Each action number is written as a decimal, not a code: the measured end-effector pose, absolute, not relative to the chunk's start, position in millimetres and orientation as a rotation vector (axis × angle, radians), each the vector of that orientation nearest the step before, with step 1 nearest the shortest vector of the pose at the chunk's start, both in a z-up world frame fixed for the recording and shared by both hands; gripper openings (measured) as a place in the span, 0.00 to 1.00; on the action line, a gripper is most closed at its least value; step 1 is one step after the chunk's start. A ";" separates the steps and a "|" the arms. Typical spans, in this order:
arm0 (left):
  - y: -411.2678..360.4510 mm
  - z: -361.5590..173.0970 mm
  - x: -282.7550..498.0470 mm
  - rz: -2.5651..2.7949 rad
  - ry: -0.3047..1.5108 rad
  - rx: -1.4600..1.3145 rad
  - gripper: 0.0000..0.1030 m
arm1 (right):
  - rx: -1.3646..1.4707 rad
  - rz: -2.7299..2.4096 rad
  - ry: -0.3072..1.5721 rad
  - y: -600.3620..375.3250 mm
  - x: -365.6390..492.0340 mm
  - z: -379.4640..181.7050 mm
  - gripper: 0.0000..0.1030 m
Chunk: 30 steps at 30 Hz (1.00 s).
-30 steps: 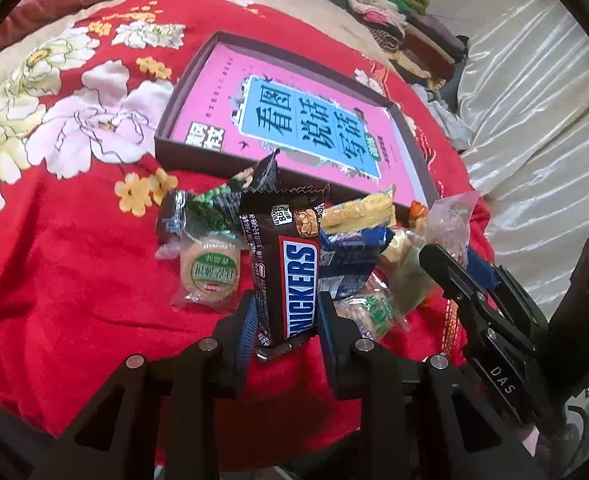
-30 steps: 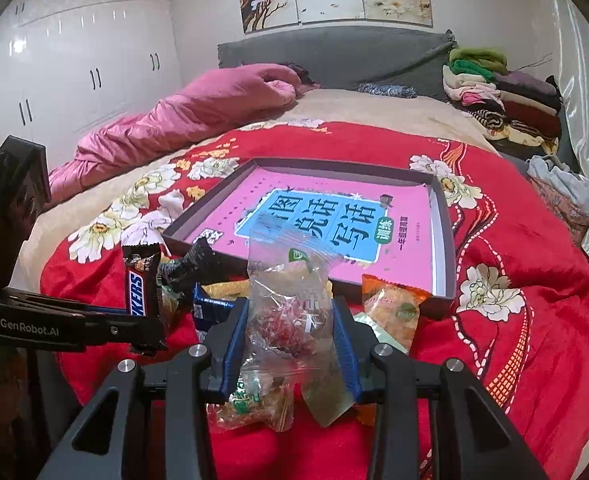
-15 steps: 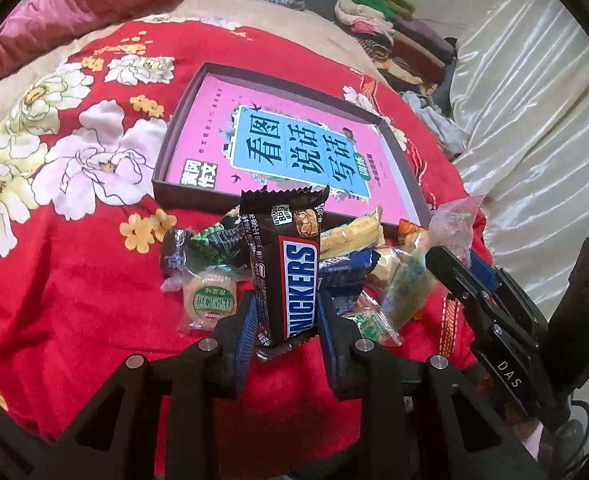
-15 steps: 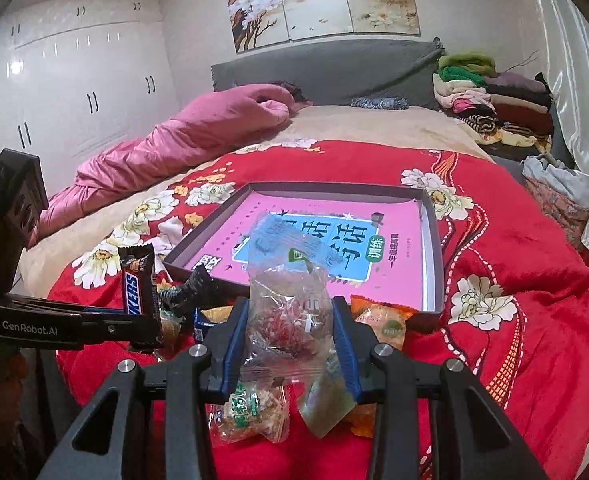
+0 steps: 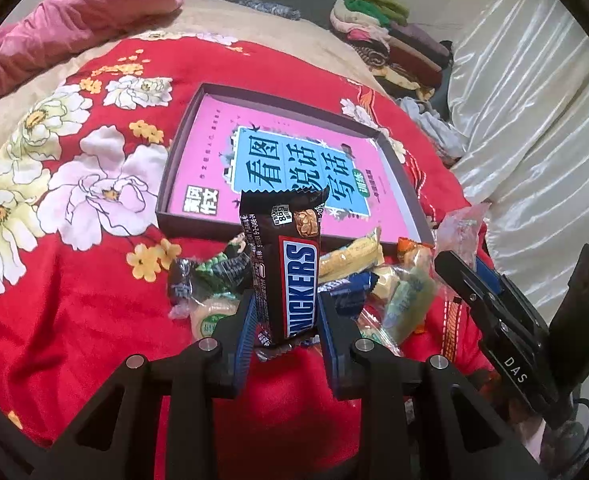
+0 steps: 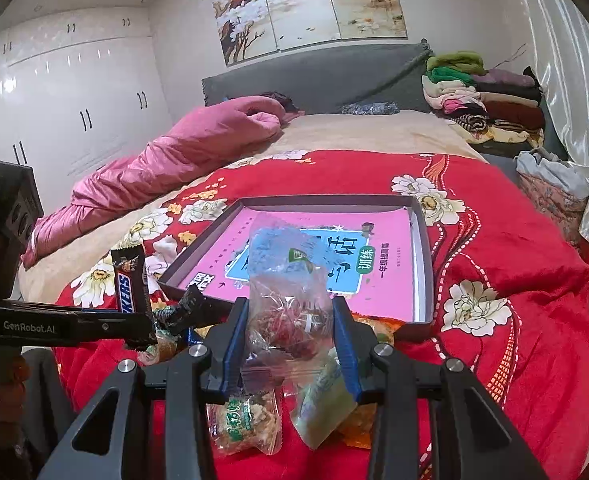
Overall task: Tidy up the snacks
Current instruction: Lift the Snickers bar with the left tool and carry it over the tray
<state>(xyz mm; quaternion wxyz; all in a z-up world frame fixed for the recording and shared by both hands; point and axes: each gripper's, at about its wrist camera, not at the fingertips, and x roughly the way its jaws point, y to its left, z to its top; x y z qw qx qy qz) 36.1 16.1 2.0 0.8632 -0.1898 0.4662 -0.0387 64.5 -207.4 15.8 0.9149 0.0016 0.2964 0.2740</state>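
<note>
My left gripper (image 5: pixel 285 320) is shut on a brown Snickers bar (image 5: pixel 290 268) and holds it upright above the snack pile (image 5: pixel 358 276). It also shows in the right wrist view (image 6: pixel 128 284). My right gripper (image 6: pixel 290 332) is shut on a clear plastic bag of red candy (image 6: pixel 290 308), held above the bed. Its tip shows in the left wrist view (image 5: pixel 460 224). A dark shallow tray (image 5: pixel 174 184) with a pink and blue book cover inside (image 5: pixel 294 160) lies beyond the pile; it also shows in the right wrist view (image 6: pixel 424 264).
Loose wrapped snacks lie on the red flowered bedspread (image 5: pixel 74 280) in front of the tray, among them a green round cracker pack (image 5: pixel 210 316) and a yellow pack (image 5: pixel 350 258). A pink quilt (image 6: pixel 166 160) and folded clothes (image 6: pixel 490 96) lie at the bed's far end.
Both grippers have risen with their snacks still held. The snack pile and the tray sit lower and farther off in both views.
</note>
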 end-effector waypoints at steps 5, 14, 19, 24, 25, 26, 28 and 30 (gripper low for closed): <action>20.3 4.6 40.5 -0.067 0.966 -0.392 0.30 | 0.003 0.550 0.597 -208.9 66.5 17.6 0.40; 26.1 9.3 48.3 -0.050 0.946 -0.390 0.29 | 0.004 0.524 0.583 -213.8 75.8 18.4 0.40; 28.5 11.9 52.9 -0.042 0.931 -0.381 0.29 | 0.015 0.506 0.584 -218.2 83.7 17.0 0.40; 31.9 11.3 58.1 -0.029 0.929 -0.380 0.30 | 0.023 0.498 0.579 -221.2 87.6 16.8 0.40; 32.6 10.9 59.1 -0.027 0.929 -0.381 0.30 | 0.025 0.498 0.577 -221.6 88.3 17.1 0.40; 32.7 10.7 60.0 -0.025 0.929 -0.382 0.29 | 0.026 0.498 0.576 -221.7 88.9 17.3 0.40; 33.6 9.8 61.5 -0.020 0.931 -0.378 0.30 | 0.026 0.497 0.574 -221.8 89.9 17.8 0.40; 35.2 9.3 63.3 -0.014 0.929 -0.379 0.30 | 0.028 0.496 0.573 -221.6 92.5 18.3 0.40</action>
